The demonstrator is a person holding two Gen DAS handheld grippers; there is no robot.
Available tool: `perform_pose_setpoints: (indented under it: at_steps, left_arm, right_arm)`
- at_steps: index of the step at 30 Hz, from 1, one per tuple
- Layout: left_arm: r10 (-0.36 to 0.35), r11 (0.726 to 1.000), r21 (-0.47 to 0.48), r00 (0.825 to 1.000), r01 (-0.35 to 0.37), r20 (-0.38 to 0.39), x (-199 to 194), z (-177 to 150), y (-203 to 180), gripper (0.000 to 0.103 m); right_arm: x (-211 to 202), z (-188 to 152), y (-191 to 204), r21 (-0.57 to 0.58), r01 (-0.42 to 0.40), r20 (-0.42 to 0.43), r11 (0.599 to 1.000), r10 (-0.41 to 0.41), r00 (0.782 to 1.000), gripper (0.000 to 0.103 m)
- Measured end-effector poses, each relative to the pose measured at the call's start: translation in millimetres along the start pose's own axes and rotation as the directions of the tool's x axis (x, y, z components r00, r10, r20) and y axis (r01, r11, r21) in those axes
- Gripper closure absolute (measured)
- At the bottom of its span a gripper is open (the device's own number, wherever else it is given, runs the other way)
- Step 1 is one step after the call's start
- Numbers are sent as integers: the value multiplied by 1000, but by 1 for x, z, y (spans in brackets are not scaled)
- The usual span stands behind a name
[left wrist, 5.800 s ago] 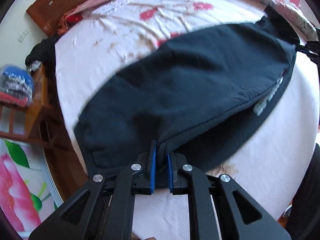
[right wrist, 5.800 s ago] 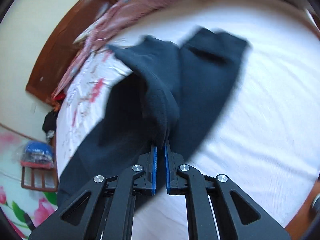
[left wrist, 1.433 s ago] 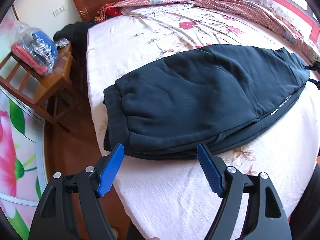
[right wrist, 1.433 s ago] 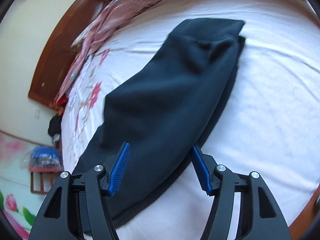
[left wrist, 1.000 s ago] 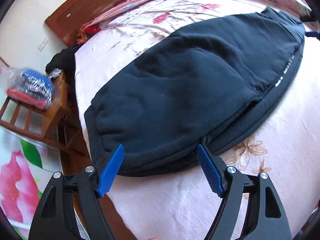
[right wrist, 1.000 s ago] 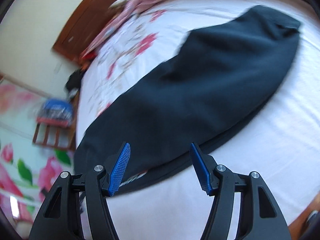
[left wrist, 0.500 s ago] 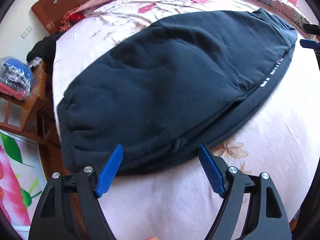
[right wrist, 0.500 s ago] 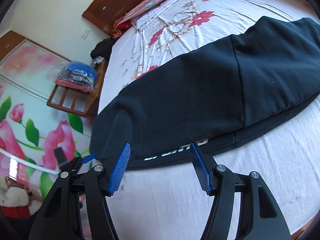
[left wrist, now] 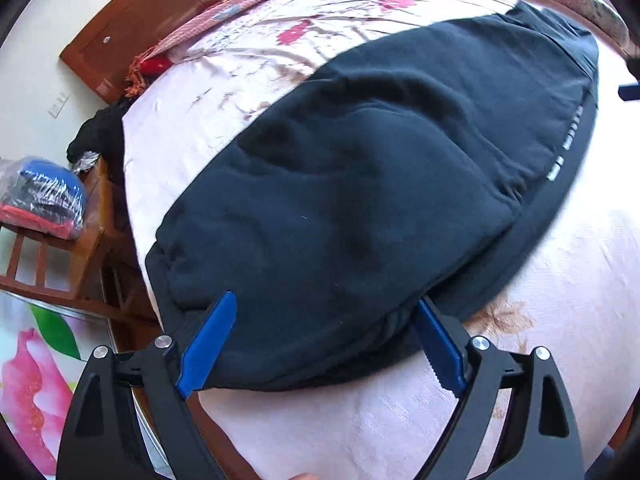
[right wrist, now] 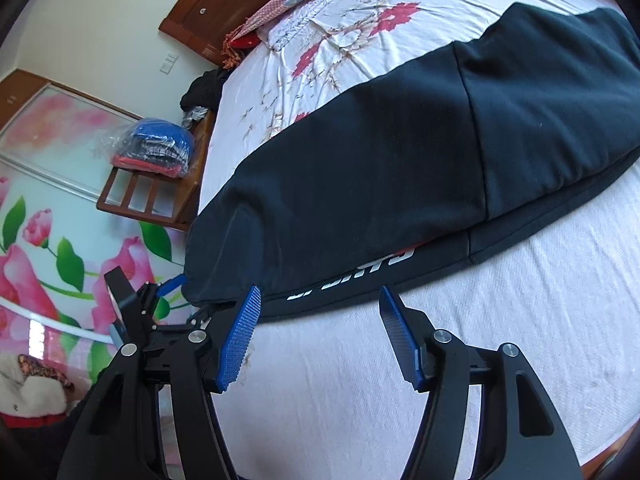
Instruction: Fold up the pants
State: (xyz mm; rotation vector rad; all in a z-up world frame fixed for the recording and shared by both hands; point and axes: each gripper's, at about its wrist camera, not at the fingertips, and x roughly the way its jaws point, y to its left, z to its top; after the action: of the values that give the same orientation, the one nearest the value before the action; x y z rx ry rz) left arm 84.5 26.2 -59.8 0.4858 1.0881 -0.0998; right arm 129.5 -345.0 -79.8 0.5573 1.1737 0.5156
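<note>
Floral bed [left wrist: 540, 360] now carries the pants [left wrist: 380, 168] doubled lengthwise. You've moved the left gripper [left wrist: 320, 332] and right gripper [right wrist: 318, 336] in, jaws released, ready for the next fold.

My left gripper [left wrist: 322, 334] is spread wide, its two blue pads far apart and nothing pinched between them. Its fingers [left wrist: 208, 334] point forward and down. My right gripper [right wrist: 320, 334] is spread just as wide, both blue pads clear of any contact, holding nothing. From the right wrist view I can see my left gripper [right wrist: 160, 294] low at the far left, only partly visible.
</note>
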Motion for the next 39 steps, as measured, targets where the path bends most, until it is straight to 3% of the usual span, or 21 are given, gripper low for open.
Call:
perform_pose_setpoints:
  at_steps: [3,7,8,9,11,13,18,25,30,33,36,38,39]
  left_arm:
    - [35,999,-12,999,-34,33,-3,4,5,15]
    - [65,996,65,998,-65,-4,12,-3,-6,18]
    - [73,995,73,997,-73,1,13,-5,-8,31]
    - [45,997,68,999,-45,7,11,-7,-9,51]
    - [5,997,75,1000,-6,18,6,-9,-16,76]
    - [54,992,111,998,-58,34,2,-11,-25,80]
    - [88,991,97,995,-91,36,-15,-19,-28,89]
    - [86,994,72,996,-87,17,-33,-43,-21,91]
    - [76,996,53,996,-74,-36,-12,-49,-21,96]
    - [55,998,-4,996,-55,-70,-6,-51,-14,97]
    - [81,996,27,996,-81,-26,-21,-56,-19,96]
    - [98,995,36,995,-98,-10,-32,-58,-21,88]
    - [120,992,36,993,-120,7,-38,-57,-22,62]
  right_arm:
    - [3,-2,0,-3,5,-12,1000,-5,1000,42]
    - [1,-2,2,-19,-5,-3,1000,5,1000,42]
    - [1,-1,5,-32,3,4,999,-2,1000,42]
    - [-1,-1,7,-46,5,9,999,-4,1000,42]
    - [-3,-1,11,-60,-1,11,998,2,1000,42]
    - [-3,-1,13,-66,5,6,998,-5,1000,42]
    - [-7,-3,10,-50,3,6,999,-3,1000,42]
    - [-7,-5,2,-35,-7,1,999,7,1000,42]
    - [-3,-6,0,-17,-20,-1,1000,20,1000,42]
    - [-3,-8,-1,-14,-17,-4,1000,17,1000,42]
    - [-3,-10,-1,-25,-3,-12,1000,2,1000,42]
    - [-2,-11,-1,-28,-1,-18,1000,0,1000,42]
    - [-1,-11,-2,-33,18,-17,999,-19,1000,42]
